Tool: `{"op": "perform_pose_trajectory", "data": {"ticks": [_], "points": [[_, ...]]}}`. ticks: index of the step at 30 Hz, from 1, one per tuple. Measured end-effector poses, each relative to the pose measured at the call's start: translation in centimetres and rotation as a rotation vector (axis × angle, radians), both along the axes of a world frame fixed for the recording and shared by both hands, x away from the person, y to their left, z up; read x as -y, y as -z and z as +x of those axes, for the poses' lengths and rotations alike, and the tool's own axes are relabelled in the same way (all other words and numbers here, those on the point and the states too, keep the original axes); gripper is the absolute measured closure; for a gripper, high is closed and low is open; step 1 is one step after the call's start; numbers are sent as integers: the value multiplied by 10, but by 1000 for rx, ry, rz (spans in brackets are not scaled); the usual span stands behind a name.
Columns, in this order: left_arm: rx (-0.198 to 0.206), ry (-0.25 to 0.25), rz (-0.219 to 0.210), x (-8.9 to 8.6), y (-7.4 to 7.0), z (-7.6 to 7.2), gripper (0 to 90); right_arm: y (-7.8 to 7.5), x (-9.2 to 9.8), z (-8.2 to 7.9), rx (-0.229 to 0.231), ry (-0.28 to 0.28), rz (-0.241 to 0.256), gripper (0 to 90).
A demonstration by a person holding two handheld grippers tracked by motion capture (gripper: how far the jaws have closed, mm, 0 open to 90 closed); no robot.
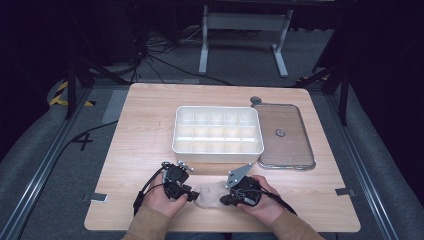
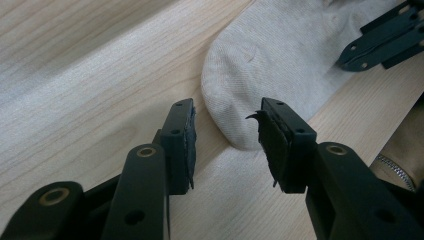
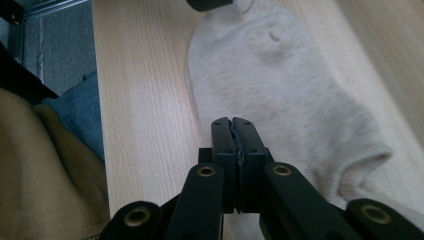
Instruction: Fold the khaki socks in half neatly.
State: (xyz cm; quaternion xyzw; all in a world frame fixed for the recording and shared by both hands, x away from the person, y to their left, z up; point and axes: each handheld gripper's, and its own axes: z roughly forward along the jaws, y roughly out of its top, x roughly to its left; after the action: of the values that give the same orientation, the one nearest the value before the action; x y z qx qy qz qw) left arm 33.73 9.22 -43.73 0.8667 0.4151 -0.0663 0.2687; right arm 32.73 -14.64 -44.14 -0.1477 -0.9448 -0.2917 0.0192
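A pale sock (image 1: 210, 194) lies flat on the desk (image 1: 140, 145) at the near edge, right between the two hands. The left hand-held gripper (image 2: 227, 132) is released, jaws spread wide, with the sock's rounded toe end (image 2: 235, 125) sitting in the gap between the pads and touching neither. Over on the other side, the right hand-held gripper (image 3: 233, 131) is clenched tight, jaws pressed together over the sock's edge near the cuff; whether any fabric is pinched between them is hard to tell. In the left gripper view the right gripper's black jaws rest on the sock's far end. Beyond the sock, toward the middle of the desk, sits a white compartment box (image 1: 218, 131), and just beside it on the right lies its clear lid (image 1: 283, 135), flat on the wood.
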Motion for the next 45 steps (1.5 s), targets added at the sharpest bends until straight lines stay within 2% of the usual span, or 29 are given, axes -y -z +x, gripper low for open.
{"op": "perform_pose_trajectory", "data": {"ticks": [7, 9, 11, 15, 20, 24, 29, 32, 37, 38, 45], "points": [[-30, 0, 20, 2, 2, 0, 584, 4, -2, -2, -13, -10, -19, 899], [-27, 1, 24, 3, 3, 1, 585, 4, -2, -2, -10, -10, -19, 899], [-31, 1, 24, 3, 4, 1, 590, 4, -2, -2, 5, -18, -26, 899], [-50, 8, 16, 5, 7, 1, 611, 5, -2, -3, 0, -16, -20, 899], [-38, 22, 33, 9, 7, 1, 711, 5, -2, -4, 7, -13, -21, 899], [-41, 35, 29, 11, 8, 0, 731, 5, -2, -4, 8, -12, -21, 899], [-25, 48, 53, 17, 7, -2, 739, 5, -2, -5, 14, -17, -23, 900], [-24, 54, 70, 21, 7, -3, 836, 5, -2, -5, 20, -12, -25, 899], [-4, 60, 87, 23, 5, -6, 866, 4, -2, -6, 21, -12, -29, 900], [10, 54, 89, 23, 5, -6, 868, 4, -2, -6, 22, -11, -28, 900], [29, 46, 46, 17, -4, -6, 871, 5, -2, -7, 30, -3, -30, 900]]}}
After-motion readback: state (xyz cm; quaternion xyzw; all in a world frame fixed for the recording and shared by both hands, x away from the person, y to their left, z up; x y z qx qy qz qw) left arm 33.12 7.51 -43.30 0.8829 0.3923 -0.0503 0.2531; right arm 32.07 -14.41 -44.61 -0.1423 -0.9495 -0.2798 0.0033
